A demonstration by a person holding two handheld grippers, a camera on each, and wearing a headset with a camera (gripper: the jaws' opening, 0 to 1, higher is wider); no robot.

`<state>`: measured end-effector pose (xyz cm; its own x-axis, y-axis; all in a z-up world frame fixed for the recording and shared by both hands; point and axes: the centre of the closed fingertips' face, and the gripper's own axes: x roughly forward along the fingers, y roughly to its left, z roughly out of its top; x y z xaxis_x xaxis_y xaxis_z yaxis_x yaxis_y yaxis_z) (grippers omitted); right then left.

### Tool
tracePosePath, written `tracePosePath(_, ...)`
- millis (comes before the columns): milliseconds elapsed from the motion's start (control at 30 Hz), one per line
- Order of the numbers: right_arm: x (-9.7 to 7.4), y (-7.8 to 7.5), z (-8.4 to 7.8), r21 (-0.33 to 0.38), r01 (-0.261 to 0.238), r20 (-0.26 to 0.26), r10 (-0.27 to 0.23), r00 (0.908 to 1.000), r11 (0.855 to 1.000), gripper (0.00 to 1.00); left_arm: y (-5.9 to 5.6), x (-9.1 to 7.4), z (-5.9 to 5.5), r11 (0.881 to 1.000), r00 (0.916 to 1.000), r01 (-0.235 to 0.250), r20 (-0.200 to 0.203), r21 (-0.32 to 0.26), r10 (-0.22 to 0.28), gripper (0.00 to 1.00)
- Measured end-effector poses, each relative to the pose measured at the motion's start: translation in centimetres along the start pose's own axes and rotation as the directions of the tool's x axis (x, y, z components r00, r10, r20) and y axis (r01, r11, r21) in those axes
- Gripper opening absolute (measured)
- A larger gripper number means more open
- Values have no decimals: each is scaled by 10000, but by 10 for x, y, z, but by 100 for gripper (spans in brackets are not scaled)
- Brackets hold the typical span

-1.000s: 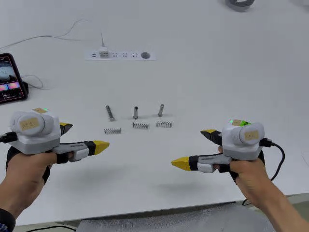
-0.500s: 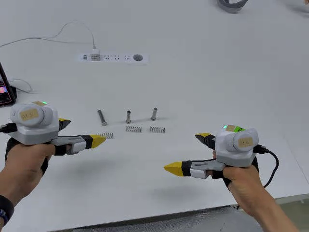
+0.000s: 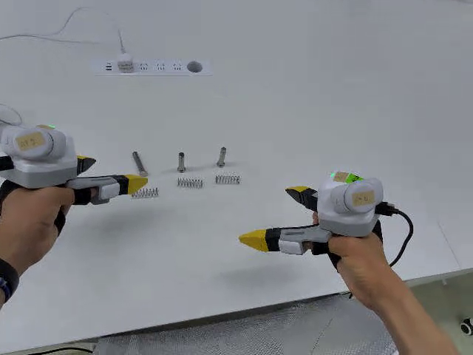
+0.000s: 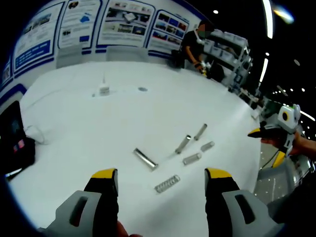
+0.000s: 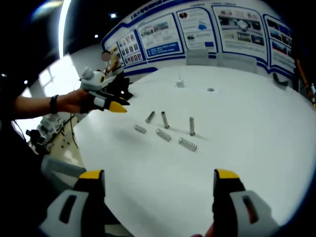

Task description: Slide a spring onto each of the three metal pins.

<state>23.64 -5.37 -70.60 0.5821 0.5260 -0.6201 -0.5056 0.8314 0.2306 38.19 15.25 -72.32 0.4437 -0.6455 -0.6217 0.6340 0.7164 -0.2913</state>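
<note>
Three metal pins are in a row on the white table: the left pin (image 3: 138,163) lies flat, while the middle pin (image 3: 181,162) and right pin (image 3: 221,157) stand upright. A spring lies in front of each: left spring (image 3: 145,193), middle spring (image 3: 190,183), right spring (image 3: 227,179). My left gripper (image 3: 111,172) is open, one yellow tip just left of the left spring. In the left gripper view the left spring (image 4: 167,183) lies just ahead of the open left gripper (image 4: 160,174). My right gripper (image 3: 275,215) is open and empty, well to the front right of the row. The right gripper (image 5: 158,175) looks at the pins and the right spring (image 5: 187,143).
A white power strip (image 3: 151,67) with a plugged cable lies at the back of the table. A dark phone (image 4: 15,143) rests to the far left. The table's front edge (image 3: 222,314) runs close below the right gripper. A person (image 4: 195,44) stands far behind the bench.
My left gripper has moved forward, so its tip now sits beside the left spring. The right gripper keeps its place relative to the springs. The head camera has shifted.
</note>
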Motion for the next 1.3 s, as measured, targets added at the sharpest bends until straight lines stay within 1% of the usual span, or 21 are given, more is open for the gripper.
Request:
tracePosePath(267,1,0,-1,95,-2,12,2,10000,10000,91,4,20,2,9998,10000,-12,-63,-222,11,68)
tracePosePath(400,1,0,0,130,-19,43,18,10000,9999,91,7,31,2,9997,9999,-55,-145,-223,52,65)
tracePosePath(433,1,1,0,130,-26,35,26,10000,9999,91,8,33,3,9997,9999,-76,-151,-243,73,64)
tracePosePath(467,1,1,0,127,-29,24,29,10000,9999,91,13,39,3,9995,9998,-91,-164,-299,86,64)
tracePosePath(500,1,1,1,124,-35,22,35,10000,9999,91,15,42,3,9993,9998,-112,-176,-361,105,63)
tracePosePath(567,1,0,1,143,-37,26,36,10000,9999,91,18,47,3,9988,9995,-181,-254,-449,169,62)
tracePosePath(667,0,0,2,162,-36,42,36,10000,9999,91,20,53,5,9980,9995,-218,-229,-593,204,59)
tracePosePath(733,0,-1,3,167,-19,38,18,10000,9999,91,21,58,6,9978,9993,-272,-288,-604,255,57)
tracePosePath(867,0,-2,2,220,-18,12,18,10000,9998,92,24,68,2,9973,9980,-396,-518,-624,364,52)
tracePosePath(967,0,-1,2,269,-24,9,24,10000,9996,92,28,74,0,9950,9973,-547,-538,-834,503,46)
tracePosePath(1033,1,-1,1,289,-37,8,37,10000,9996,92,29,77,-1,9944,9969,-605,-555,-870,558,41)
tracePosePath(1067,1,0,0,279,-39,-25,40,10000,9996,91,32,81,-4,9935,9960,-651,-664,-929,591,40)
tracePosePath(1133,2,1,-1,286,-46,-70,48,10000,9996,91,34,85,-10,9918,9943,-744,-841,-1043,657,38)
tracePosePath(1200,2,1,-1,323,-50,-59,52,10000,9995,91,35,86,-11,9909,9933,-843,-878,-1051,752,35)
tracePosePath(1233,2,1,-2,339,-41,-57,43,10000,9994,91,38,87,-10,9910,9932,-938,-775,-952,866,33)
tracePosePath(1267,2,1,-2,352,-34,-59,36,10000,9994,91,38,88,-11,9901,9924,-978,-849,-1002,894,32)
tracePosePath(1300,2,1,-2,375,-32,-49,34,10000,9993,91,40,89,-9,9901,9923,-1008,-824,-973,929,30)
